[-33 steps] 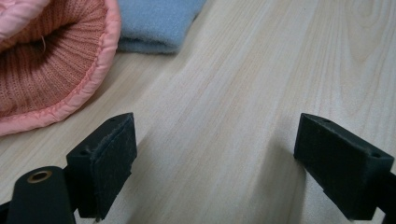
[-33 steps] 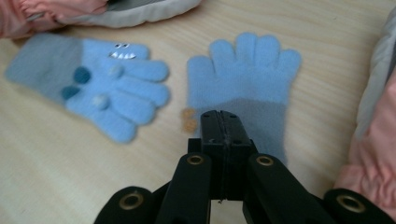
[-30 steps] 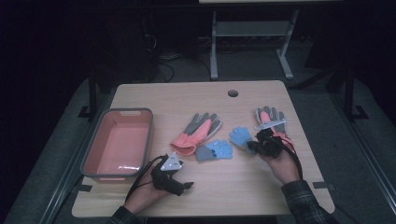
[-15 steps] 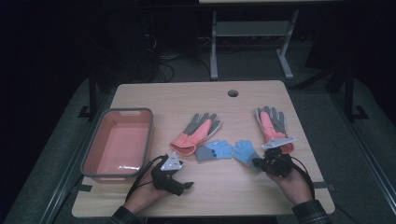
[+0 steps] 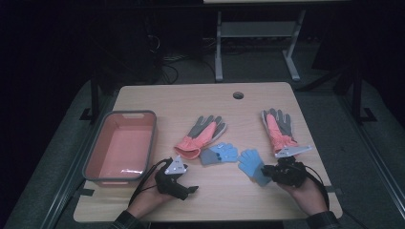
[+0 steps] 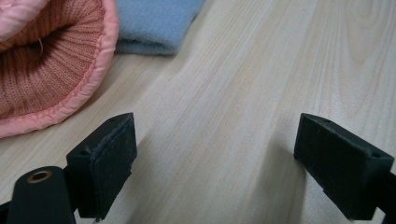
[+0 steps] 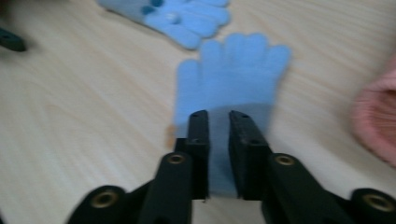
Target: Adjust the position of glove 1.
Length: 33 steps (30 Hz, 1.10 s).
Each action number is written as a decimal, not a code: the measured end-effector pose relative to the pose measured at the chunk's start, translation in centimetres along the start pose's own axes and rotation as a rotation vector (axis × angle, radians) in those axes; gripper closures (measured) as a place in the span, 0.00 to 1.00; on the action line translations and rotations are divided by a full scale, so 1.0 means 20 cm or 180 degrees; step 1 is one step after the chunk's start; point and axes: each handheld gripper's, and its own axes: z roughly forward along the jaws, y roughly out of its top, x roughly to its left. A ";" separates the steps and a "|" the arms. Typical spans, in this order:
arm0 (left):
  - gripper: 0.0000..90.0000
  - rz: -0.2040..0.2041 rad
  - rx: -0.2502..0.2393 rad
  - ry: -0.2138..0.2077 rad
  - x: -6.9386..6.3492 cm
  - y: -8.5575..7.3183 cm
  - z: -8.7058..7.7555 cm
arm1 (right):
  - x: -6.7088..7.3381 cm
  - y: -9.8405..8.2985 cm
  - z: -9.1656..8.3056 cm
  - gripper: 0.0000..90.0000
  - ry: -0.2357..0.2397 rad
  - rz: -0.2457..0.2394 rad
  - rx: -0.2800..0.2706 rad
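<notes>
Lying flat, blue glove points fingers away; right hand-held gripper loosening around cuff.

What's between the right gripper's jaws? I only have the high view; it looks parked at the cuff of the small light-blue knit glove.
Observer: In the right gripper view, the right gripper has the cuff of the small light-blue knit glove between its jaws. They stand narrow and have just been opening. I can't tell whether the pads press on it.
Operator: Left gripper holding anything?
Observer: No. In the left gripper view, the left gripper has its jaws wide apart over the bare light wooden table, with nothing between them.
Operator: What's ahead of it?
Observer: The ribbed open cuff of the pink knit glove, and beside it the cuff of the small blue glove with a grey cuff.
</notes>
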 end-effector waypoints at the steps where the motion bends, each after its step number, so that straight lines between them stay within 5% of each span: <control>1: 0.14 0.0000 -0.0002 -0.0003 0.00 0.00 0.00 | -0.02 0.00 0.00 0.96 -0.0033 -0.0007 0.0002; 11: 0.14 -0.0001 0.0002 -0.0006 0.00 0.00 0.00 | -0.12 0.01 0.07 1.00 -0.0035 -0.0196 0.0181; 25: 0.14 0.0000 0.0004 -0.0004 0.00 0.00 0.00 | -0.01 0.00 0.12 1.00 0.0319 -0.0432 0.0297; 33: 0.14 -0.0002 0.0003 -0.0005 0.00 0.00 0.00 | 0.11 0.03 0.17 1.00 0.0591 -0.0624 0.0329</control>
